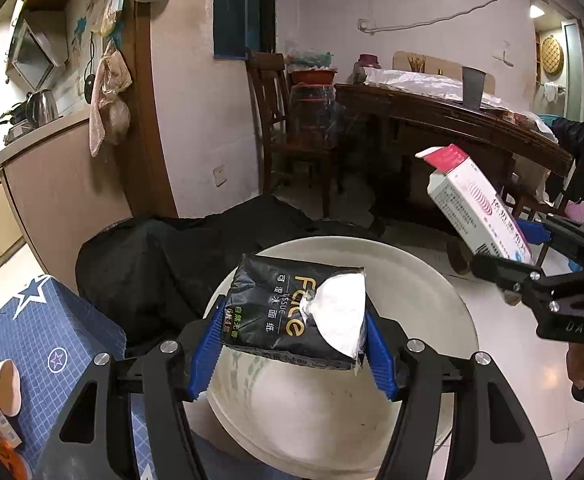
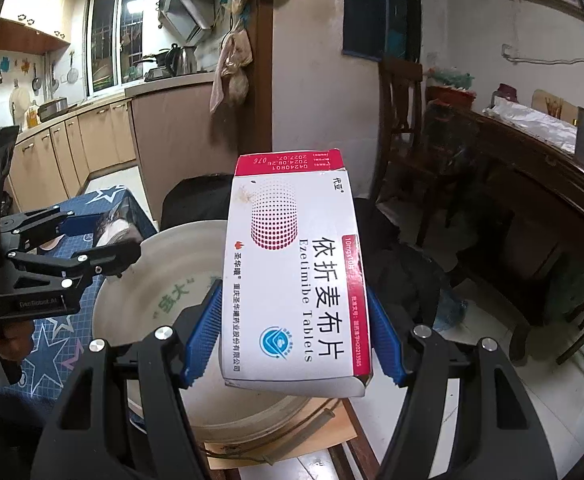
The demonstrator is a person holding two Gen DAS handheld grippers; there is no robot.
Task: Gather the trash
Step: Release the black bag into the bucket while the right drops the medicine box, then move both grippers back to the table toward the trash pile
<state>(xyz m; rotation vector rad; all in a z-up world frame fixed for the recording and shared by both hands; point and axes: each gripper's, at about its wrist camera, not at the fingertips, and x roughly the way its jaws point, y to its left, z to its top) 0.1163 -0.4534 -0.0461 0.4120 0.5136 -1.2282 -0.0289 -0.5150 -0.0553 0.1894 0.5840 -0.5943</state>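
Over the white basin, the left gripper clamps a black pack of face tissues between its blue pads, the pack's torn end showing white paper at 3 o'clock. The pack hangs above the basin's hollow, touching nothing but the pads.

At 2 o'clock from it in the left wrist view, the right gripper grips a white and red tablet box, tilted with its opened flap at 11 o'clock. In the right wrist view that box stands lengthwise between the pads, above the basin, while the left gripper reaches in from 9 o'clock.

A blue star-patterned cloth lies at 8 o'clock of the basin, dark fabric heaped at 11 o'clock. A wooden table with a grey cup stands well apart at 1 o'clock.
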